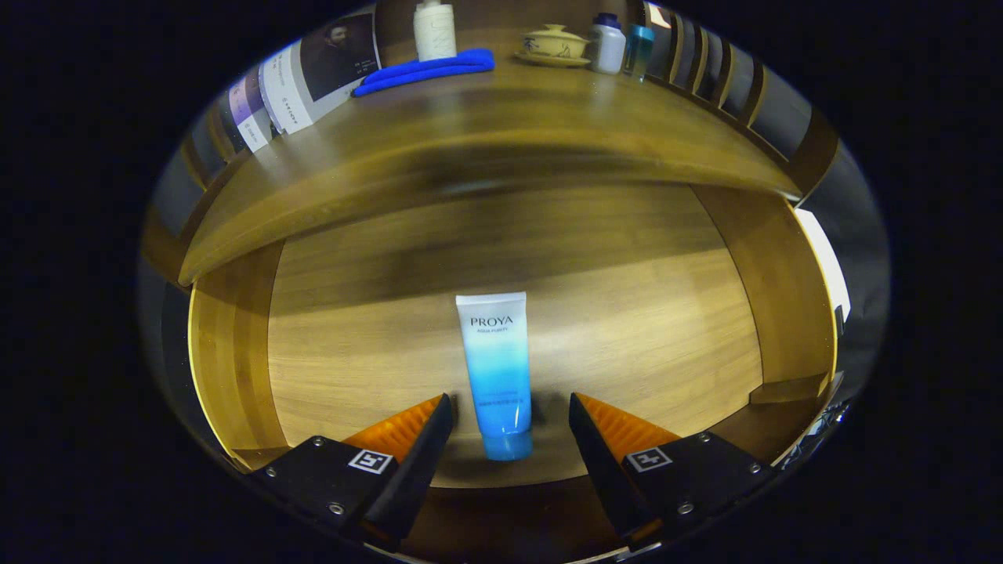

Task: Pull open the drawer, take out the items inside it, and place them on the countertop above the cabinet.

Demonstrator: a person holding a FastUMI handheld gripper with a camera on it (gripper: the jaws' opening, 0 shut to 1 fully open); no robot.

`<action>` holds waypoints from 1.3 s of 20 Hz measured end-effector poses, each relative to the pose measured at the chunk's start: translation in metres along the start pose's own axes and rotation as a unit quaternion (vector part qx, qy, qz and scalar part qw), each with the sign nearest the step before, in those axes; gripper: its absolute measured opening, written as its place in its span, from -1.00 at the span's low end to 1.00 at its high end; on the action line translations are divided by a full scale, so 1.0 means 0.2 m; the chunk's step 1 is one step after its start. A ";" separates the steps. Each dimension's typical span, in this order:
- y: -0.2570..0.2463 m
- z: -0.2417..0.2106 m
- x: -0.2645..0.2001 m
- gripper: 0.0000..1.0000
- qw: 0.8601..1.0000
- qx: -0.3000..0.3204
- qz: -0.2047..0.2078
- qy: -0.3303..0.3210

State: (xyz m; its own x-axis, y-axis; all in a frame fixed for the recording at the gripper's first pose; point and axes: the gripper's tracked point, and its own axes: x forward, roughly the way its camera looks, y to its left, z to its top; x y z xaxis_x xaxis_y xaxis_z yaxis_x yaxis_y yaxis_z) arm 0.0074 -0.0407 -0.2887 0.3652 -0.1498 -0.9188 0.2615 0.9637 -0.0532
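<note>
Drawer [329, 368] work is partly done. It is pulled out from under the counter [501, 133], so the first step looks finished. One tube [497, 374] lies flat on the wood floor inside it, with its cap end pointing back at the gripper [510, 415]. I see nothing else in there.

The jaws are open wide. They sit on either side of the tube's cap end, but they do not touch it. Nothing is held yet.

Up on the counter, well beyond the tube, are a blue cloth [427, 69], a white bottle [435, 30], a lidded cup [555, 43] on a saucer, and two small bottles [619, 45] side by side. Some cards [302, 78] lean at the back.

What is left, I think: close the jaws on the tube, lift it out, and set it down on a bare part of the counter. The tube is smooth and soft, so it may slip or squash if pinched too hard.
</note>
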 end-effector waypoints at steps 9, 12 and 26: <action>0.04 -0.03 0.03 -0.10 0.999 0.009 0.022 -0.044; 0.07 -0.02 -0.01 -0.17 0.997 -0.031 0.019 -0.066; 0.05 0.08 -0.50 -0.20 0.976 -0.081 -0.019 -0.200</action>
State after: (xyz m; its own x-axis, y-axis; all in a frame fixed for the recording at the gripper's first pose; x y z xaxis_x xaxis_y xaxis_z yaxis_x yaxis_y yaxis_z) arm -0.0123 -0.0202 -0.1913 0.6861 -0.2284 -0.6907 0.1487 0.9734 -0.1742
